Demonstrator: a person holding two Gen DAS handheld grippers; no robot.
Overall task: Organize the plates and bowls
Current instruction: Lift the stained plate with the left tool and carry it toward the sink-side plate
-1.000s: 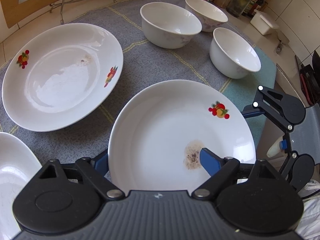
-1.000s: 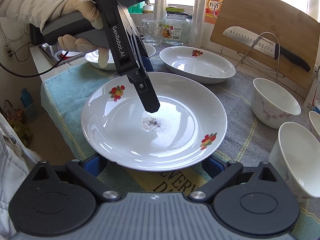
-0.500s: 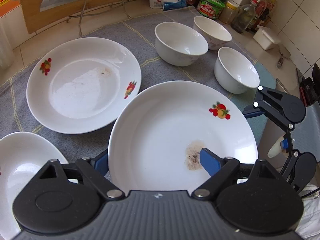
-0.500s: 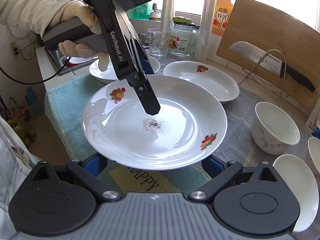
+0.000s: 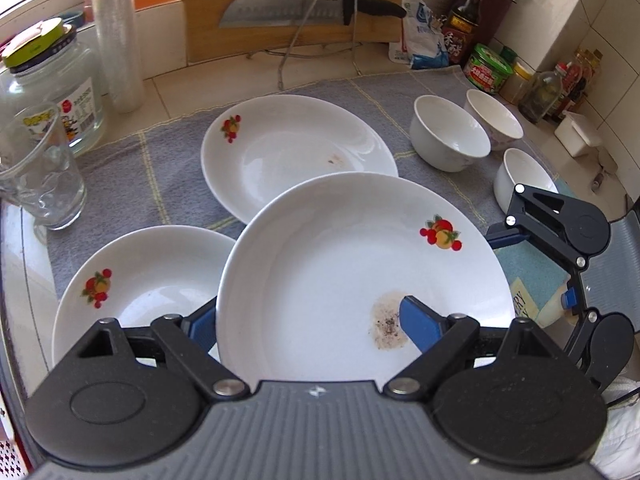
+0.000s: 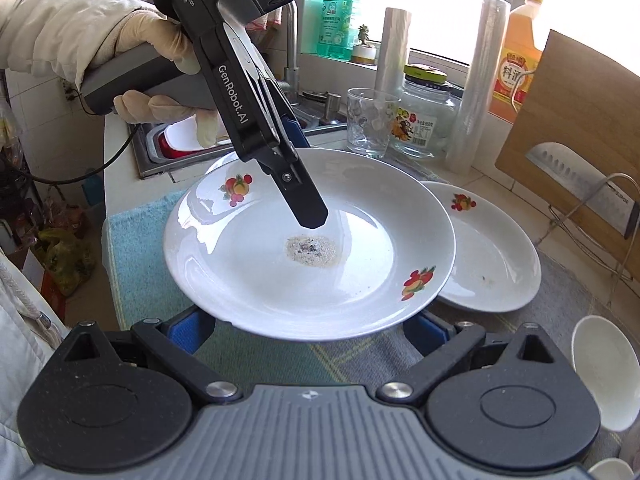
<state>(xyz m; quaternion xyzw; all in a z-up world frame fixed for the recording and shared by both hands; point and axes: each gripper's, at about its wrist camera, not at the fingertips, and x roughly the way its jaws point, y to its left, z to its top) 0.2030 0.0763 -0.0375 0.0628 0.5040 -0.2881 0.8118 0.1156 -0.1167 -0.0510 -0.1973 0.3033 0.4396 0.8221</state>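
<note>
My left gripper [image 5: 308, 322] is shut on the rim of a white fruit-print plate [image 5: 352, 264], one finger on top, one beneath, and holds it in the air. The same plate [image 6: 304, 240] fills the right wrist view, with the left gripper [image 6: 308, 216] coming down onto it. My right gripper [image 6: 310, 330] is open with its fingers spread below the plate's near edge, not gripping it. Two more plates lie on the grey mat: one far [image 5: 296, 152], one near left [image 5: 136, 284]. Three white bowls [image 5: 448, 132] stand at the right.
A glass [image 5: 40, 176] and a jar [image 5: 52, 80] stand at the left edge. A cutting board with a knife [image 5: 304, 8] leans at the back. Bottles and tins [image 5: 488, 68] crowd the back right corner. A sink [image 6: 184, 140] lies beyond the counter's left end.
The held plate has risen and swung left, and now hangs partly over the two plates on the mat. The right gripper followed below it.
</note>
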